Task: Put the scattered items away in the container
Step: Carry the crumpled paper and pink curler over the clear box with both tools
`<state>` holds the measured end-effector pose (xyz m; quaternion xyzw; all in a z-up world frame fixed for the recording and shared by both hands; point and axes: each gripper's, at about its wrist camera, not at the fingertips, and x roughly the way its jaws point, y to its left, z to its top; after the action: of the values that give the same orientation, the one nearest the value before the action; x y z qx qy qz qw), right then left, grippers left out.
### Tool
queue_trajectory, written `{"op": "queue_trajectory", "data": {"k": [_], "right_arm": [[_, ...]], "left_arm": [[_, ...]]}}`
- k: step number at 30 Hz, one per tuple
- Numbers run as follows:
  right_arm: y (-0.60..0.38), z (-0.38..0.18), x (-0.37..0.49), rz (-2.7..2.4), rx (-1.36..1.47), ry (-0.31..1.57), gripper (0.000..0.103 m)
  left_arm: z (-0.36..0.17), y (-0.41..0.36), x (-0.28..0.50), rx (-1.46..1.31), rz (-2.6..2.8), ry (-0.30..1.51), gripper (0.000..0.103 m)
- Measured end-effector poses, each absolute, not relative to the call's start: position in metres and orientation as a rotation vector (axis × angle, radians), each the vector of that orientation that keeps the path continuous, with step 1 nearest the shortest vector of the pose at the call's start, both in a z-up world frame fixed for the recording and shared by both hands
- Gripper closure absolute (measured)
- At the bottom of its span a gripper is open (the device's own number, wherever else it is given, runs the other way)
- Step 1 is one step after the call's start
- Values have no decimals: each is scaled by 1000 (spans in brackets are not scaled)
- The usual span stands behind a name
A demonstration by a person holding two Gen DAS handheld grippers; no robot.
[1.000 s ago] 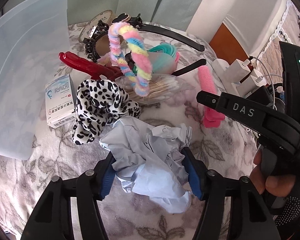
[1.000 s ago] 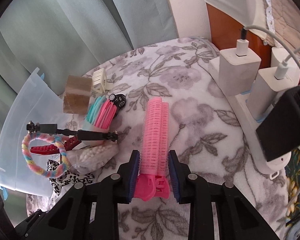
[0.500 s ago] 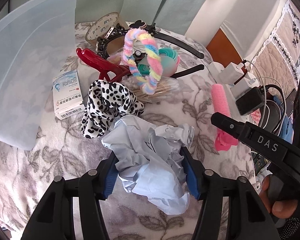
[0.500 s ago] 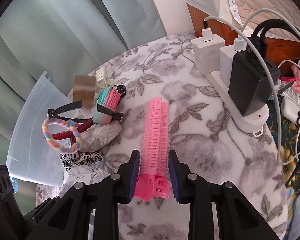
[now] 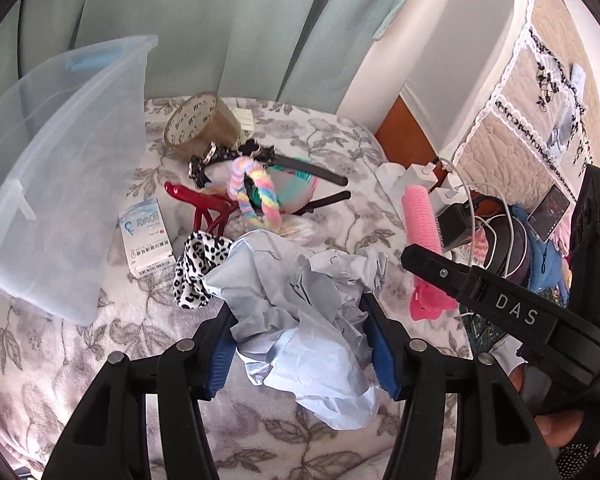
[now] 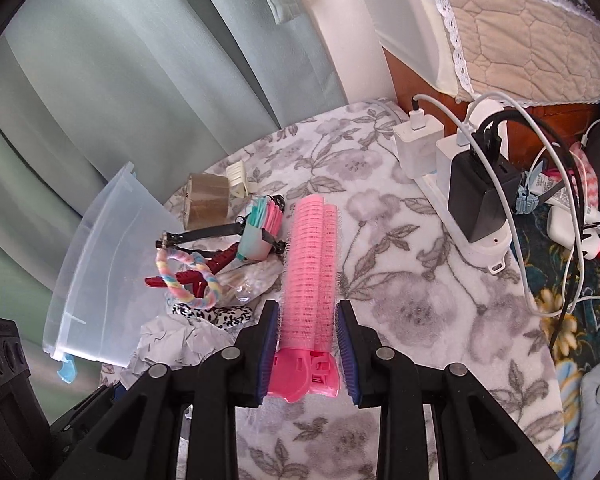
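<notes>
My left gripper (image 5: pixel 298 320) is shut on a crumpled pale-blue paper wad (image 5: pixel 300 312) and holds it above the floral blanket. My right gripper (image 6: pixel 307 332) is shut on a pink hair-roller clip (image 6: pixel 308 280), also seen in the left wrist view (image 5: pixel 420 232). The clear plastic container (image 5: pixel 56 168) stands at the left, also in the right wrist view (image 6: pixel 108 276). Between them lies a pile: leopard scrunchie (image 5: pixel 196 268), red claw clip (image 5: pixel 204 208), pastel braided ring (image 5: pixel 256 196), black headbands (image 5: pixel 300 168), tape roll (image 5: pixel 200 124), small medicine box (image 5: pixel 146 236).
A white power strip (image 6: pixel 460 216) with chargers and cables lies at the right edge of the blanket. More clutter and a dark pouch (image 5: pixel 508 240) sit beyond it. Green curtains hang behind. A cream hair clip (image 6: pixel 240 178) lies by the tape roll.
Both grippers have risen and pulled back with their loads; the scene looks smaller and farther. The container now shows more fully at the left.
</notes>
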<state>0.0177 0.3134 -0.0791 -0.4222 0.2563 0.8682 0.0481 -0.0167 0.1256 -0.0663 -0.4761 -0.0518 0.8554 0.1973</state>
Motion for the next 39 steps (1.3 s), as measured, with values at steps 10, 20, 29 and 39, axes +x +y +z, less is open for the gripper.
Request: {"op": "queue_trajectory", "data": {"k": [10, 20, 29, 39], "right_arm": [[296, -32, 14, 2721, -1195, 756, 72], [279, 17, 8, 2816, -1043, 738, 72], [252, 61, 2, 2919, -908, 704, 72], [201, 86, -15, 3053, -862, 630, 72]], "left_arm": [[-12, 115, -19, -1185, 2412, -179, 43], [32, 88, -29, -1036, 2423, -242, 43], [68, 55, -30, -892, 2456, -304, 43], [85, 3, -29, -809, 2543, -384, 43]]}}
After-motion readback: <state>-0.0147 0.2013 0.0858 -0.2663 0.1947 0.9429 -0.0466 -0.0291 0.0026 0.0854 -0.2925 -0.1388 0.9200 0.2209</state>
